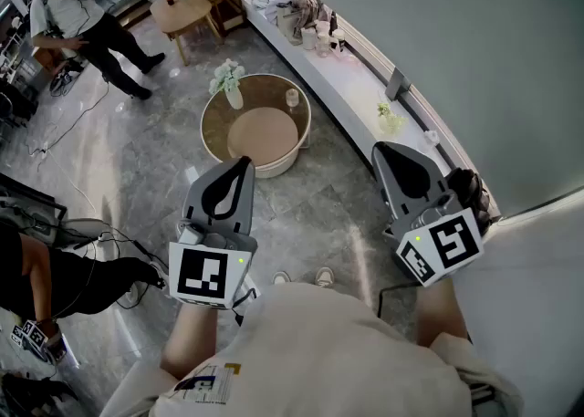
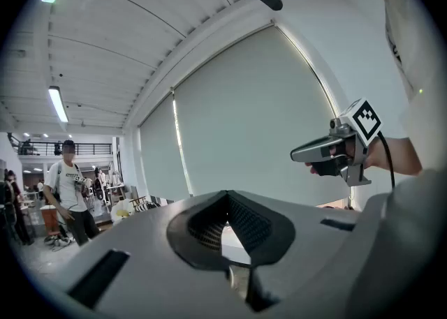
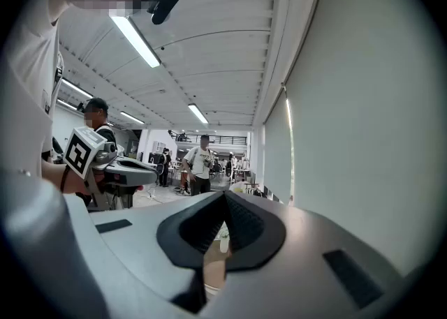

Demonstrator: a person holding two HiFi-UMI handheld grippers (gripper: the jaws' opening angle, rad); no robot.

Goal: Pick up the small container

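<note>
Head view gives us the small container (image 1: 292, 97), a little clear cup standing upright on the round table (image 1: 274, 167), close to the rim on the far right side. A vase (image 1: 230, 87) of pale flowers stands on the same tabletop, apart from the cup and over on the left. Nothing touches the cup.

Both grippers are held well short of the table, above the grey floor (image 1: 137, 160), so the cup lies ahead of them and between their two lines. The left gripper (image 1: 243, 161) is nearer, with its tip just short of the table's near edge. The right gripper (image 1: 381, 146) is off to the right, beside the long white ledge (image 1: 365, 96).

In the left gripper view, we see the jaws closed tip to tip with nothing between them. Our right gripper view shows the same, with the jaws pressed together and empty. Through the cut-out behind those tips we see a bit of brown tabletop and a pale upright shape, too small for us to name.

A person (image 1: 82, 14) stands far off on the left.
</note>
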